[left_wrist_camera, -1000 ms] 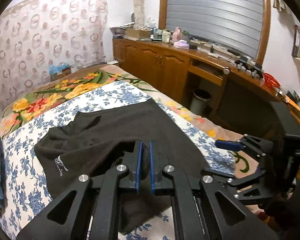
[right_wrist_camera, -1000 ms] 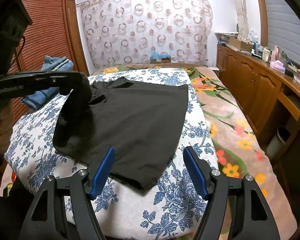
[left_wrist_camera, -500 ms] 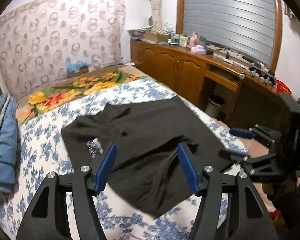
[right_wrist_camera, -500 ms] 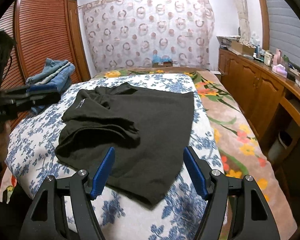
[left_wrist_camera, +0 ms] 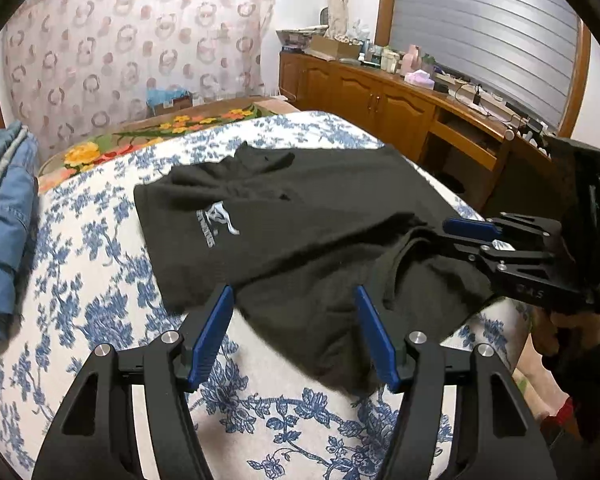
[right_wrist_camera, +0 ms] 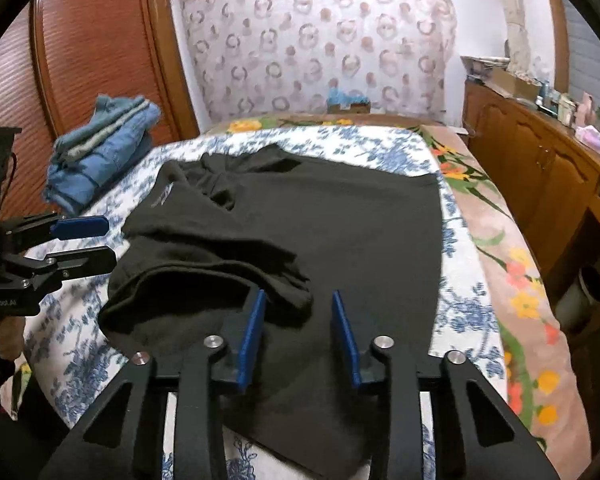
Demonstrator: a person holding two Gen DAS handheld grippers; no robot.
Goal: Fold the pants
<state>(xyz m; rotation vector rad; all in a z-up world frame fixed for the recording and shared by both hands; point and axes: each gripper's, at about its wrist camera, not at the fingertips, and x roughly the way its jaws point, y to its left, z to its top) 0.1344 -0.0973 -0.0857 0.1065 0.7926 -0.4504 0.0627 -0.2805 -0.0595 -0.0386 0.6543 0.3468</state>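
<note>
Black pants (left_wrist_camera: 300,216) with a small white logo lie partly folded on the blue-flowered sheet (left_wrist_camera: 92,280); a rumpled fold runs along their near side (right_wrist_camera: 220,256). My left gripper (left_wrist_camera: 293,294) is open just above the pants' near edge, holding nothing; it shows side-on at the left of the right wrist view (right_wrist_camera: 100,242). My right gripper (right_wrist_camera: 299,298) hovers over the near part of the pants with its jaws closing. Black cloth lies under the gap and the pads do not press on it. It appears side-on at the right of the left wrist view (left_wrist_camera: 444,234).
A stack of folded blue jeans (right_wrist_camera: 100,160) lies on the bed's far left. A flowered blanket (right_wrist_camera: 512,280) hangs down the bed's right side. Wooden cabinets (left_wrist_camera: 380,100) with clutter on top line the right wall, with a bin (right_wrist_camera: 584,292) below. A person's hand (left_wrist_camera: 556,332) holds the right gripper.
The left gripper, shut on the pants' cloth a second ago, opened, let it drop and drew back. The right gripper moved forward over the pants and its jaws narrowed.
</note>
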